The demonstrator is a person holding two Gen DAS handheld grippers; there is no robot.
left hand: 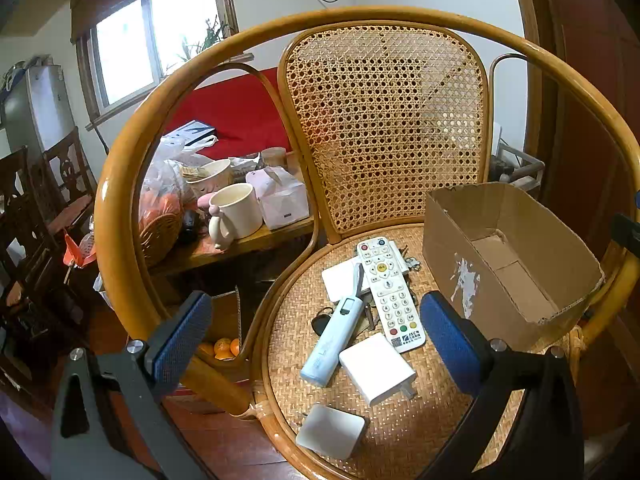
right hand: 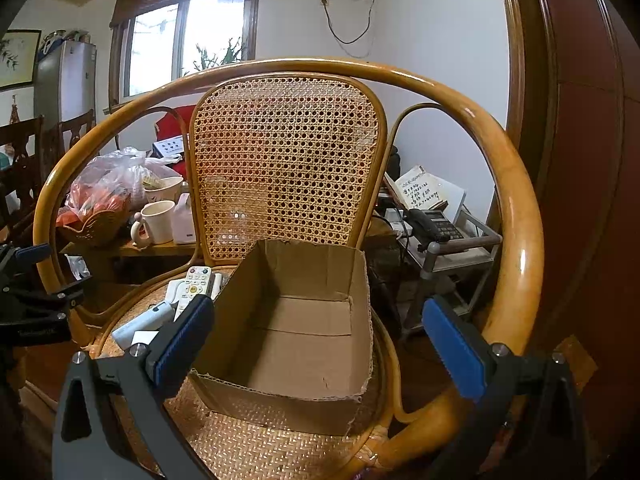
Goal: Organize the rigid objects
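Note:
On the rattan chair seat (left hand: 400, 432) lie a white remote (left hand: 390, 290), a pale blue lighter-like tool (left hand: 334, 336), a white power adapter (left hand: 376, 368), a white square box (left hand: 331, 431), a white card (left hand: 340, 284) and keys (left hand: 370, 318). An empty cardboard box (left hand: 508, 260) stands at the seat's right side. My left gripper (left hand: 316, 340) hovers open above the pile, nothing between its blue pads. My right gripper (right hand: 318, 332) is open in front of the cardboard box (right hand: 300, 320), holding nothing. The remote (right hand: 196, 282) peeks out left of that box.
The chair's curved arm rail (left hand: 120, 216) rings the seat. A side table (left hand: 248, 240) to the left carries a white mug (left hand: 236, 212), bowls and bags. A telephone (right hand: 434, 224) sits on a small stand to the right. Oranges (left hand: 224, 346) lie in a box below.

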